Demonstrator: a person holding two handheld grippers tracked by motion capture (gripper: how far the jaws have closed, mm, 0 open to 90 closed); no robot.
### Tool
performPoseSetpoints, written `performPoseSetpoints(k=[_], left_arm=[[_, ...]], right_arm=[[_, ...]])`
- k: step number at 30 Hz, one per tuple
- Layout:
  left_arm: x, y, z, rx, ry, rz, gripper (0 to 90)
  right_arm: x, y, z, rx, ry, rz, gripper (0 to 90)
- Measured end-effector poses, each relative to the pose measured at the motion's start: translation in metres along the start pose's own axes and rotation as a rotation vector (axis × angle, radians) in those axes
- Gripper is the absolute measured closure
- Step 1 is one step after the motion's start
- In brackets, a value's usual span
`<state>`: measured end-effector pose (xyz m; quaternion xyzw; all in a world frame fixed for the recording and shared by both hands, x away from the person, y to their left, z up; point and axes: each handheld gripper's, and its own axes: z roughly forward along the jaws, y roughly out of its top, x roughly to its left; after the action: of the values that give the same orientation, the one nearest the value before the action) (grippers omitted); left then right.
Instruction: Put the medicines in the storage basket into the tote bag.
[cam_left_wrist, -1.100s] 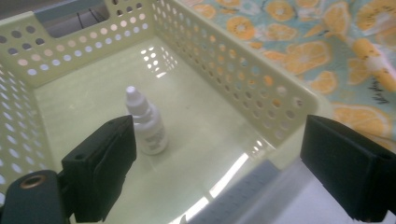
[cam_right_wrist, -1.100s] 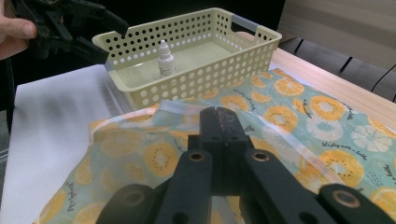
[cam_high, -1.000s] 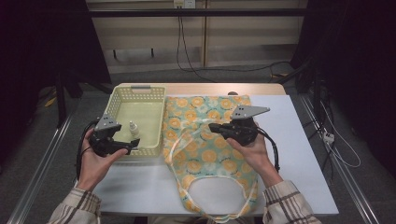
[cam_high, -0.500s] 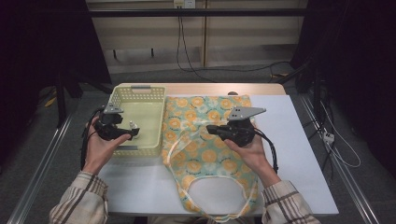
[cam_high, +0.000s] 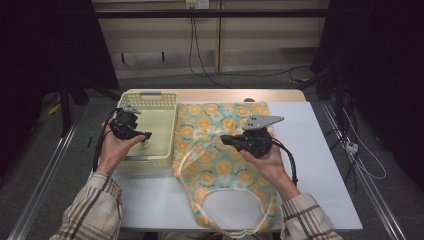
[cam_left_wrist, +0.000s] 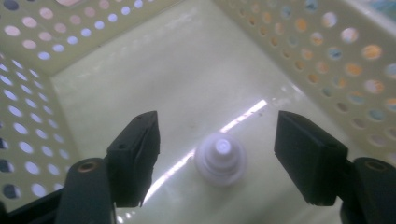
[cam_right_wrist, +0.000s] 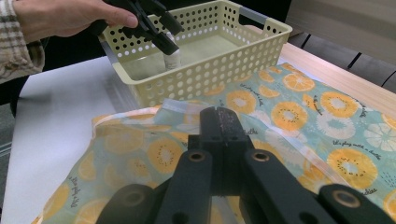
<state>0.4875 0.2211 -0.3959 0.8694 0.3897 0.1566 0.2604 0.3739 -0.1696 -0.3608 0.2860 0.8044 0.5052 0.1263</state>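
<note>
Inside yellow basket (cam_left_wrist: 70, 42), white bottle (cam_left_wrist: 220, 158) stands between closing left gripper (cam_left_wrist: 224, 163) jaws.

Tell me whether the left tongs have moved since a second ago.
Yes. The left tongs moved up along the yellow basket, farther from its near rim, over the small white bottle.

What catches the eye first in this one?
The orange-slice print tote bag spread across the table's middle, with the right gripper shut above it. Beside it, the left gripper reaches into the pale yellow basket, its jaws just closing either side of a small white bottle.
</note>
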Motion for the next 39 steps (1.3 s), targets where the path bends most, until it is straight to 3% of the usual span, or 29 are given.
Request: performPoseSetpoints(k=[3,6,8,12,16,19,24,36,39], left_arm=[[0.004,0.001,0.005,0.043,-0.007,-0.012,34.4],[0.004,0.002,0.007,0.065,-0.013,0.004,37.5],[0.005,0.003,0.010,0.112,-0.024,0.009,40.3],[0.005,0.003,0.015,0.168,-0.040,-0.005,50.4],[0.006,0.004,0.016,0.177,-0.062,-0.001,59.6],[0.008,0.003,0.016,0.161,-0.044,-0.031,59.9],[0.010,0.002,0.012,0.134,-0.073,-0.058,60.1],[0.007,0.004,-0.009,0.011,-0.070,-0.057,60.3],[0.006,0.004,-0.014,-0.021,-0.086,-0.062,60.3]], right_arm=[[0.001,0.000,0.000,0.000,0.000,-0.001,90.0],[0.000,0.000,-0.001,-0.003,0.000,-0.001,90.0],[0.000,0.000,0.000,0.001,0.001,-0.001,90.0],[0.001,0.000,0.000,-0.001,0.000,-0.002,90.0],[0.000,0.000,0.000,0.000,0.000,-0.001,90.0],[0.000,0.000,0.000,-0.001,0.001,-0.003,90.0],[0.000,0.000,-0.001,-0.001,0.003,-0.003,90.0],[-0.002,-0.001,-0.001,0.000,0.000,0.004,90.0],[-0.003,-0.001,-0.001,0.000,-0.002,0.007,90.0]])
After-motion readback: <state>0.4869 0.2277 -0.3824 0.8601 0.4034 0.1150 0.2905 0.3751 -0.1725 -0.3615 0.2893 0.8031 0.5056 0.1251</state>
